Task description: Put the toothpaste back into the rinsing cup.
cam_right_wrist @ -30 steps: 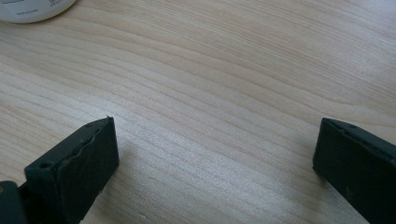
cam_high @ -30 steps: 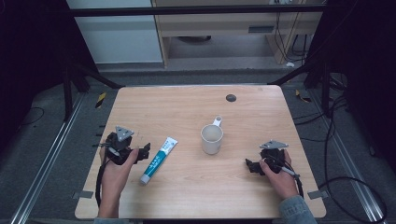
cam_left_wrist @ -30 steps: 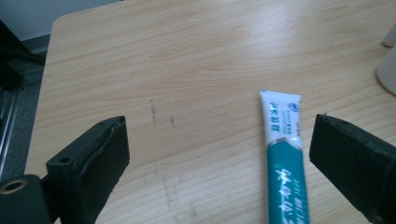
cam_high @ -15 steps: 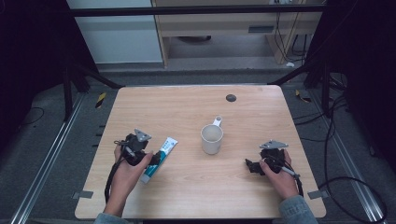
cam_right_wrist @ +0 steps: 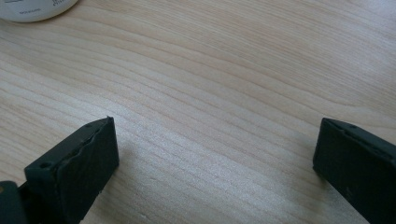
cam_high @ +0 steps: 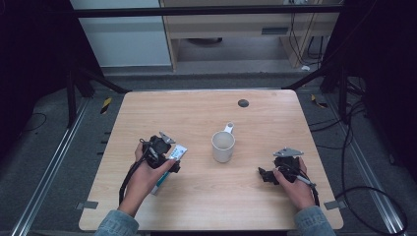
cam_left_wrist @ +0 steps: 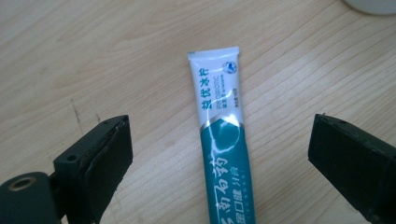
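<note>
Pale wooden table [cam_high: 196, 110] lies under me. My left gripper [cam_left_wrist: 219, 154] hangs with jaws spread wide either side of the toothpaste tube [cam_left_wrist: 222, 140], just left of the white mug [cam_high: 223, 146]. I judge I should lower squarely, then close across its flat, teal-and-white, glossy body. My right gripper [cam_right_wrist: 215, 163] rests agape right of the mug.

One wooden table [cam_high: 206, 113] is seen at the centre of the high view. One toothpaste tube [cam_left_wrist: 223, 140] and one white mug [cam_high: 223, 145] are counted on it, with one dark round spot [cam_high: 242, 103] toward the upper middle. Two grippers are counted: the left gripper [cam_high: 173, 158] and the right gripper [cam_high: 265, 175].
</note>
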A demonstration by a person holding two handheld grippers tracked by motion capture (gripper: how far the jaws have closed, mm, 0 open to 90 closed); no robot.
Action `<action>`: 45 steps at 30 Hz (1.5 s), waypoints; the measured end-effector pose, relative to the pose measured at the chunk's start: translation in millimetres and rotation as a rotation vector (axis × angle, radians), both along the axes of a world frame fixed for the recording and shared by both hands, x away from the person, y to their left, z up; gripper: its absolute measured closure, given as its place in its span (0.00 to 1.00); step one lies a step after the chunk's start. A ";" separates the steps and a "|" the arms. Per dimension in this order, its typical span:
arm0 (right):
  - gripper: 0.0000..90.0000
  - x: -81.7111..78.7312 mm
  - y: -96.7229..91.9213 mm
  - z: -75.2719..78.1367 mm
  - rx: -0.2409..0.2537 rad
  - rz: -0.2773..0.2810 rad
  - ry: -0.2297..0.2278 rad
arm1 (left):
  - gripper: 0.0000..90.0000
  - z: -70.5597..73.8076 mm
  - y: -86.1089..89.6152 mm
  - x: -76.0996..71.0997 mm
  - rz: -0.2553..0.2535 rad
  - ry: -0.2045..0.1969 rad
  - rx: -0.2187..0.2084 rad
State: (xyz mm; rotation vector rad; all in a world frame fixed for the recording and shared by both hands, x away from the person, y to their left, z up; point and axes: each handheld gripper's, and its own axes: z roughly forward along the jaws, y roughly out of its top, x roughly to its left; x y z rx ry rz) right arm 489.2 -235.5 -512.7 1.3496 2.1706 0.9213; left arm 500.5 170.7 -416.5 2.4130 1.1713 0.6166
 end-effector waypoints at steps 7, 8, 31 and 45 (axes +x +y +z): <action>0.00 0.0 0.0 0.0 0.000 0.000 0.000 | 0.06 -9.3 -4.0 8.0 0.003 0.051 0.017; 0.00 0.0 0.0 0.0 0.000 0.000 0.000 | 0.06 -9.8 -4.6 8.5 -0.001 0.051 0.020; 0.01 0.1 -0.2 -0.1 -0.001 0.003 -0.003 | 0.33 -44.0 2.3 41.8 0.052 0.230 -0.006; 0.01 0.1 -0.2 -0.1 -0.001 0.003 -0.002 | 0.52 -50.6 0.6 46.4 0.067 0.264 -0.037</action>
